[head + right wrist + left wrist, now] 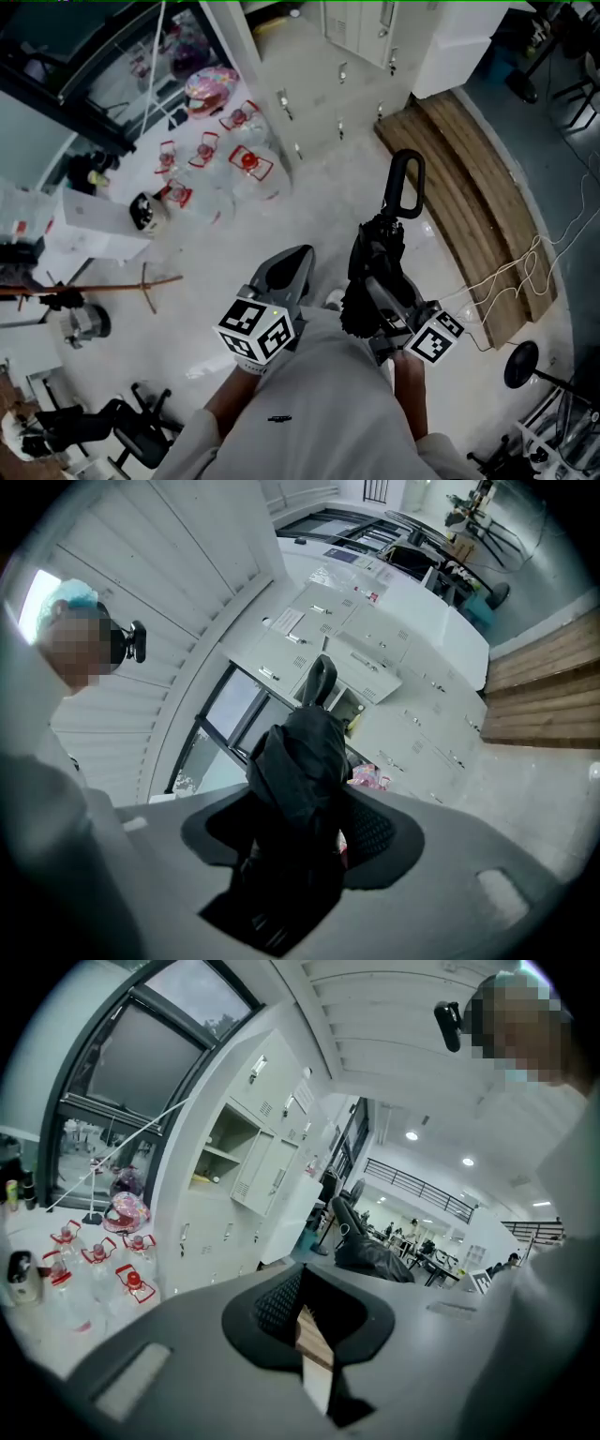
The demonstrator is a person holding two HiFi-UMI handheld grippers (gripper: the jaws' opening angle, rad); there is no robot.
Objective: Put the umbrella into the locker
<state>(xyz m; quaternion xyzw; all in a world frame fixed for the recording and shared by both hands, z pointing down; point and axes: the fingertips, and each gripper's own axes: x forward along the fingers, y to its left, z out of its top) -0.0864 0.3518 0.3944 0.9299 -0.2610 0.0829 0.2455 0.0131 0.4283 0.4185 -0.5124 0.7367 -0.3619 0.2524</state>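
Observation:
A folded black umbrella (379,255) with a looped handle (405,183) stands upright in my right gripper (377,298), which is shut on its bundled canopy. In the right gripper view the umbrella (298,761) fills the gap between the jaws of the right gripper (302,850). My left gripper (285,274) hangs beside it to the left, jaws together and holding nothing. In its own view only a thin slit shows at the left gripper (307,1324). White lockers (314,89) line the wall ahead. One compartment (221,1151) stands open with shelves showing, and the right gripper view shows that open compartment (343,705) too.
Several water jugs with red caps (211,159) sit on the floor left of the lockers. A wooden platform (478,202) runs along the right, with a white cable (511,272) trailing over it. A white box (94,225) and a fallen wooden stand (141,281) lie at left.

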